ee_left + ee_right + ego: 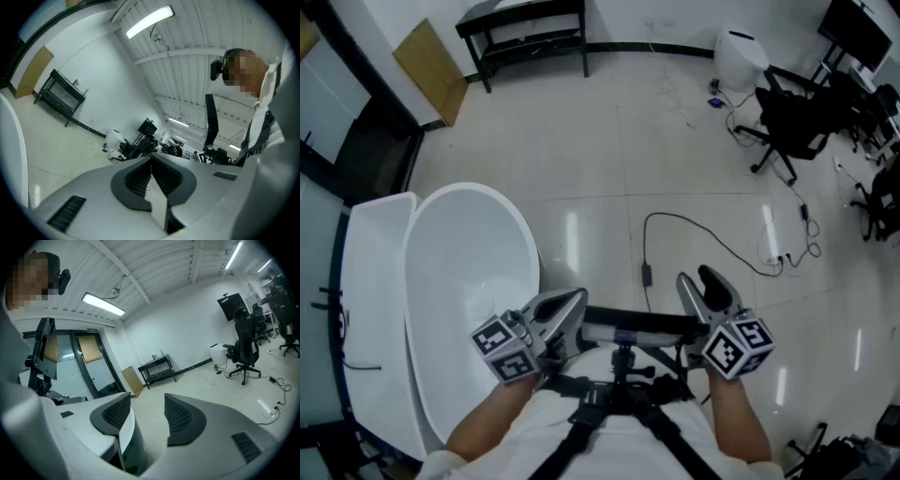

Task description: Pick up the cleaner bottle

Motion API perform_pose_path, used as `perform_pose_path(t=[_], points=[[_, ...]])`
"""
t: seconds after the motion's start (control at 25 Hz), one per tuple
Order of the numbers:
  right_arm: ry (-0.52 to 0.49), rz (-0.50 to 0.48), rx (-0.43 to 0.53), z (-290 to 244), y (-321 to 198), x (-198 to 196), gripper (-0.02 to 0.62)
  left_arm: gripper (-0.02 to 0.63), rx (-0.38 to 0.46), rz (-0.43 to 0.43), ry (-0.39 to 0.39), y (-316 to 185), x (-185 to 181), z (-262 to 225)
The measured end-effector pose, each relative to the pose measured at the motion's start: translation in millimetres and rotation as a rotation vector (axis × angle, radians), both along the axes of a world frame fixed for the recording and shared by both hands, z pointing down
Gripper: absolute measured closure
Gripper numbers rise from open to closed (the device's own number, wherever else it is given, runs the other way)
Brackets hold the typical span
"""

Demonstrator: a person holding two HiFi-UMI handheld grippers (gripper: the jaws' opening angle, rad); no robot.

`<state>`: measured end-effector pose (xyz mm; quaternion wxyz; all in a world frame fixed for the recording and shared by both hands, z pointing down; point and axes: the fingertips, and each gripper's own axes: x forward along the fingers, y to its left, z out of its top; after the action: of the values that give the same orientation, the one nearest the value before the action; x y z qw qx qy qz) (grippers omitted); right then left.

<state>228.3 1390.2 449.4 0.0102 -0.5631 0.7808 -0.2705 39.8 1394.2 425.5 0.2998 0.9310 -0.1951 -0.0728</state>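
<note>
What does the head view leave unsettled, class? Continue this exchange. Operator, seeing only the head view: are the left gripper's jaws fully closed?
Observer: Yes. The left gripper view shows the left gripper with its ribbed pads pressed together, nothing between them.
Operator: And the right?
Observer: The right gripper is open; only floor shows between its jaws.
Operator: What's overhead?
Observer: A lit strip light on a ribbed white ceiling.

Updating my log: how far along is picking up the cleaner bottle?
Nothing looks done: no bottle shows in any view. Nothing is in hand: the left gripper, by the bathtub, is shut and empty; the right gripper is open and empty. Finding and grasping the bottle remains.
</note>
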Motion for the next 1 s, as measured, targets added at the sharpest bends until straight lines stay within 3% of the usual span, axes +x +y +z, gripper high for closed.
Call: perform_pose_path(t=[0.56,0.8,1.0], points=[[0.0,-0.011,-0.067,30,-2,-8,0.359,0.604,-0.014,0.015,0.017,-11,1,16],[0.045,0.003,-0.088,31,-3,-16,0.359,0.604,0.016,0.02,0.04,-15,-11,14],[0.147,0.038,-0.038,20,4,-28,0.36,0.604,0.048,-0.057,0.001,-23,-41,14]])
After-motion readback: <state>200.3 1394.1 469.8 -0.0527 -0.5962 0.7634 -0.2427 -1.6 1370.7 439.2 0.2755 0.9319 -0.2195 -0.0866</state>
